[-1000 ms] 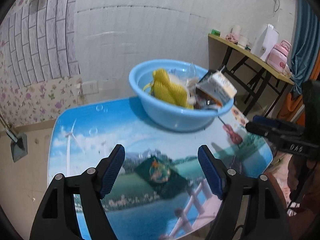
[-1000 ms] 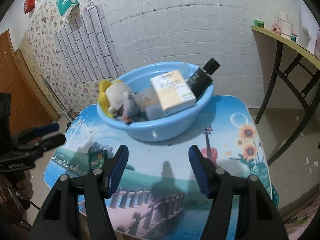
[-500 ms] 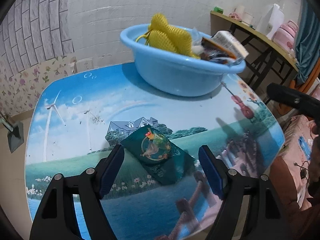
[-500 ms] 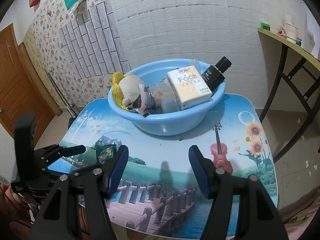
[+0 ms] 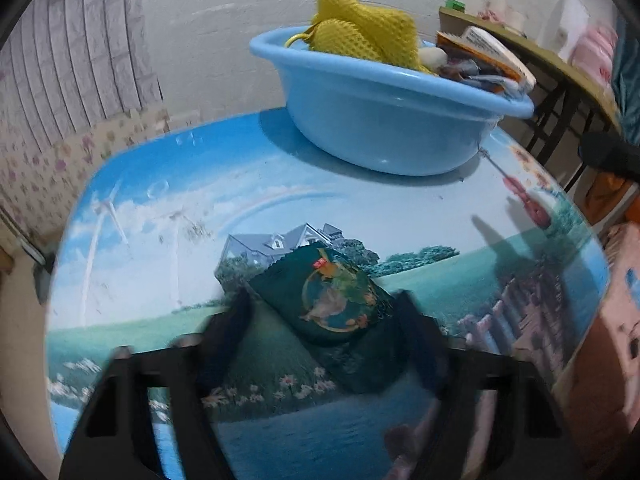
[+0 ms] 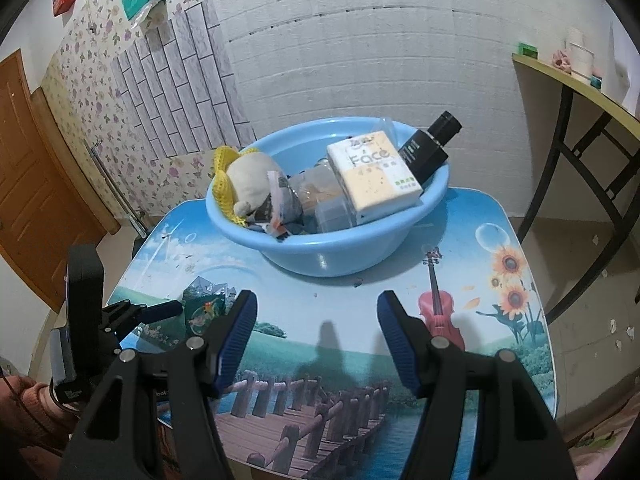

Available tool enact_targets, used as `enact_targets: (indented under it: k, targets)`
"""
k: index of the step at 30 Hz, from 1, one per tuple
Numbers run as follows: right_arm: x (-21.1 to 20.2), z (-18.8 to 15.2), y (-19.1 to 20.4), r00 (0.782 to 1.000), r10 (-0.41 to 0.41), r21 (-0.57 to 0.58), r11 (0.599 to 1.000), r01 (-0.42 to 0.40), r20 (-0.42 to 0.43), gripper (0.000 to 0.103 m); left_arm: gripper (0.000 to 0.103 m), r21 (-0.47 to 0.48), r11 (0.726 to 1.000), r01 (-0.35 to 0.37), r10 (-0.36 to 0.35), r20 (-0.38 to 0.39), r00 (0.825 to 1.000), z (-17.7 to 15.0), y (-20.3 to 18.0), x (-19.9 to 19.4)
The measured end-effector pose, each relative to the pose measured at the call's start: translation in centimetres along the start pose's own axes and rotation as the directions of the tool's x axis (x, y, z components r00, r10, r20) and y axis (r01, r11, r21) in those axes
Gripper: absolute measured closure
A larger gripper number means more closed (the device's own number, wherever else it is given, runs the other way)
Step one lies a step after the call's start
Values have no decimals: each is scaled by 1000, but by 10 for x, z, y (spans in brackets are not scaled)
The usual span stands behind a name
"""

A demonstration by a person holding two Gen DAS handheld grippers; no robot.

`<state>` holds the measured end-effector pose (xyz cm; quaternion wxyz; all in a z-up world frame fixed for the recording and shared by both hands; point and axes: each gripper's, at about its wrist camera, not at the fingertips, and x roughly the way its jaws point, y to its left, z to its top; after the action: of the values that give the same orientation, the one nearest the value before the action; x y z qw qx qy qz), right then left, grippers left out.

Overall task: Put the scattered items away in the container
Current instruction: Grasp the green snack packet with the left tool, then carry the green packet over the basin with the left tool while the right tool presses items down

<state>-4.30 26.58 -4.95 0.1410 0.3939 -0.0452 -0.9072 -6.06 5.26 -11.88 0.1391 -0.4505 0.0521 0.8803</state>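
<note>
A dark green packet (image 5: 332,300) with a colourful round picture lies flat on the printed table, apart from the basin; it also shows in the right wrist view (image 6: 202,312). My left gripper (image 5: 320,320) is open, low over the table, one finger on each side of the packet's near end. The blue plastic basin (image 5: 384,120) stands at the back of the table, full of items: a yellow knit thing (image 5: 360,30), a white "Face" box (image 6: 374,176), a black bottle (image 6: 430,146), a plush toy (image 6: 252,184). My right gripper (image 6: 316,332) is open and empty above the table's front.
The table top (image 6: 480,320) carries a landscape print with a violin and sunflowers. A side table (image 6: 576,84) with cups stands at the right against the brick wall. A wooden door (image 6: 28,184) is at the left. My left gripper (image 6: 160,312) shows in the right wrist view.
My left gripper has dropped and moved forward, so its open fingers now flank the green packet. The right gripper has drawn back slightly and stays open.
</note>
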Motion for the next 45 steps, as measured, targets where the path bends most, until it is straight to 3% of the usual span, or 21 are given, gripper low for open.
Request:
enact_targets:
  k: [1,3,10,18,24,38,41,43,45]
  targets:
    - [1,1,-1,1000,-3,3,1000,3,-2,41,62,16,1000,12,-12,3,1000,1,-2,-1]
    - [2,1,-1,1000,-5,3,1000,5,-4,41,65,7,999,36,-36,6,999,2,1,-1]
    - [4,2,1,1000,1,-1,1000,-1,-7,41,67,-52,998,46,-45,28,999,3,16,-7]
    - [4,3,-3,1000,2,15,1000,-2,4,41,67,-87,994,60,-46,149,988,18,28,-49]
    - [2,6,-1,1000,13,18,1000,-14,27,41,67,-59,995,75,-58,251,966,42,24,-80]
    - [9,29,-15,998,19,0,1000,-19,68,41,67,11,993,117,-115,297,948,100,1,-80]
    - [17,37,-23,998,13,-3,1000,-13,60,54,67,31,993,111,-116,310,944,115,-6,-77]
    - [19,42,-27,998,22,-22,1000,-21,67,70,67,35,992,119,-124,308,943,127,-9,-72]
    - [22,47,-29,997,33,-48,998,-30,65,74,66,44,991,125,-132,305,943,137,-12,-66]
